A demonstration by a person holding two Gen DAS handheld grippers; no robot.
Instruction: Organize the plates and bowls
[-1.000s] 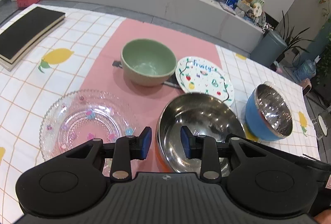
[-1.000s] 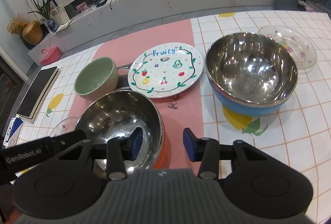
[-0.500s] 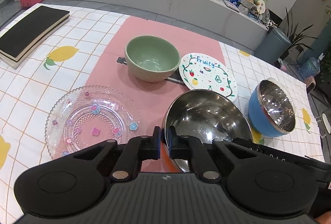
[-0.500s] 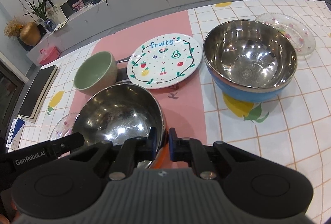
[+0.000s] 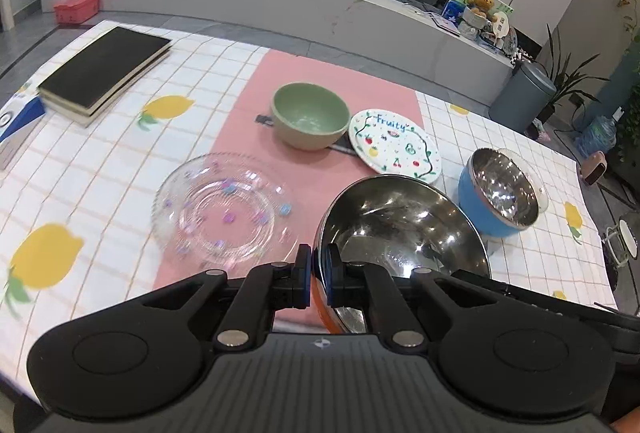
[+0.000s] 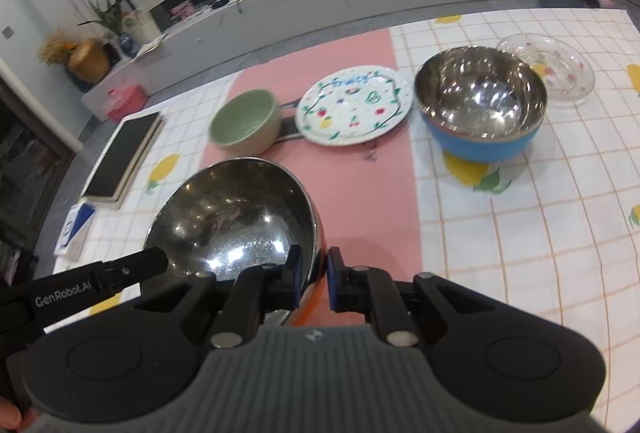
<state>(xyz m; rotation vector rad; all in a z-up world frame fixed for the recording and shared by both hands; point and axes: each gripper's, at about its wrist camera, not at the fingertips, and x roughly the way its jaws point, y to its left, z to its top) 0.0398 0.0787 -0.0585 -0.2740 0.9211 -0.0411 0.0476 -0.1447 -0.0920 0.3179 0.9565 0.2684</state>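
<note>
Both grippers grip one steel bowl with an orange outside (image 5: 400, 225) (image 6: 236, 217), which hangs tilted above the table. My left gripper (image 5: 318, 279) is shut on its left rim, and my right gripper (image 6: 312, 283) is shut on its right rim. Further back stand a green bowl (image 5: 310, 119) (image 6: 245, 121), a white "Fruity" plate (image 5: 394, 147) (image 6: 354, 105) and a blue steel-lined bowl (image 5: 498, 193) (image 6: 480, 109). A clear glass plate (image 5: 222, 211) lies on the left. A second glass plate (image 6: 550, 67) lies behind the blue bowl.
A pink runner (image 5: 320, 81) crosses the lemon-print tablecloth (image 6: 520, 233). A black book (image 5: 106, 67) and a blue-white box (image 5: 16, 121) sit at the left edge. Beyond the table stand a low white counter (image 5: 280, 5) and a grey bin (image 5: 522, 95).
Both grippers went from open to shut on the orange bowl's rim, then rose and pulled back with it. The bowl now hangs tilted off the cloth.
</note>
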